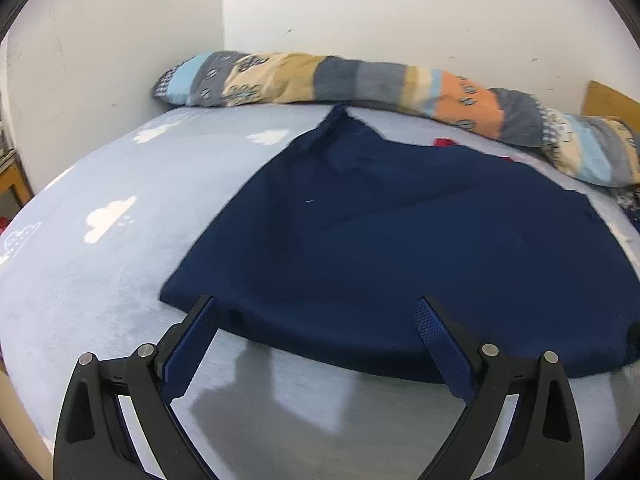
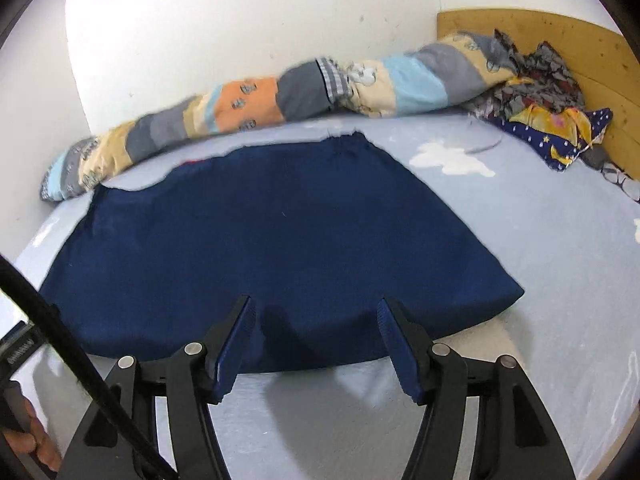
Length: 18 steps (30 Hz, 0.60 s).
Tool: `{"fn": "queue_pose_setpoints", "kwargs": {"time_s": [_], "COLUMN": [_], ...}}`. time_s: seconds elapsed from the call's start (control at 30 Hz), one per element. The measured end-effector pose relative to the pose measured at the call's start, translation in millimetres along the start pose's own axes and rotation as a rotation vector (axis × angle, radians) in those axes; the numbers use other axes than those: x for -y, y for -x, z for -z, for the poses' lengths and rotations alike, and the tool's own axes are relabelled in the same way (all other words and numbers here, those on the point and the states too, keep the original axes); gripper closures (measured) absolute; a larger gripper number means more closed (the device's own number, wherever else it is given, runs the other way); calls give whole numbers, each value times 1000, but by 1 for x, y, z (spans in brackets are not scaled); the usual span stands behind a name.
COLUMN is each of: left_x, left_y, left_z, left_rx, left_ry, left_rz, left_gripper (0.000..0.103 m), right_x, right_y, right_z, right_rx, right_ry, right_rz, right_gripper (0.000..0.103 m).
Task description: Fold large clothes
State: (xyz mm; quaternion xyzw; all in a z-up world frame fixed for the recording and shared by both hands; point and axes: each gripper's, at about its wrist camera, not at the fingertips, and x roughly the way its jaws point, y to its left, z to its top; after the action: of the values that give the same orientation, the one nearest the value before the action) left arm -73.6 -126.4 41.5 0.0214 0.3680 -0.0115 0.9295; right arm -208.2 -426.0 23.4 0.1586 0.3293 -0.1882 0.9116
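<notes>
the navy garment (image 1: 400, 248) lies folded flat on the bed (image 1: 100, 280), its near edge just past both tools. the left tool (image 1: 316, 312) and right tool (image 2: 316, 312) hang open and empty. a fold looks just laid; next, probably grip an edge for another fold.

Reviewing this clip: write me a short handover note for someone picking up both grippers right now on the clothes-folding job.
Left gripper: open, nothing between its fingers, hovering at the near edge of the navy garment.
Right gripper: open, empty, also at the near edge.
Garment: lies flat on the light blue bed sheet, near edge smooth and looks like a fold; far edge close to the rolled patchwork quilt by the wall.
Done: apparently one fold laid down and released.
Left: further folds to a compact shape. A pile of other clothes sits by the wooden headboard.
</notes>
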Motion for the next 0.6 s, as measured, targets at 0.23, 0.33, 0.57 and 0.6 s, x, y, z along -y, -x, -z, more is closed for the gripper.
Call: {"fn": "queue_pose_setpoints", "kwargs": {"time_s": [0.23,0.33,0.57,0.6], "left_x": [-26,-27,-44,-46], "left_y": [-23,-15,-9,-15], "left_z": [2,2,-5,-5], "left_rx": [-100,-75,-23,-44], "left_ry": [81,76,137,132], "left_rz": [1,-11,-9,-18], "left_gripper": [5,5,6,5], "right_x": [-5,-3,9,12], "right_y": [-14,-6,5,4], "right_z": [1,0,-4,-5], "right_rx": [-54,-27,12,9], "right_ry": [45,22,-34,-45], "right_rz": [35,9,-5,-1], "right_gripper": [34,34,34,34]}}
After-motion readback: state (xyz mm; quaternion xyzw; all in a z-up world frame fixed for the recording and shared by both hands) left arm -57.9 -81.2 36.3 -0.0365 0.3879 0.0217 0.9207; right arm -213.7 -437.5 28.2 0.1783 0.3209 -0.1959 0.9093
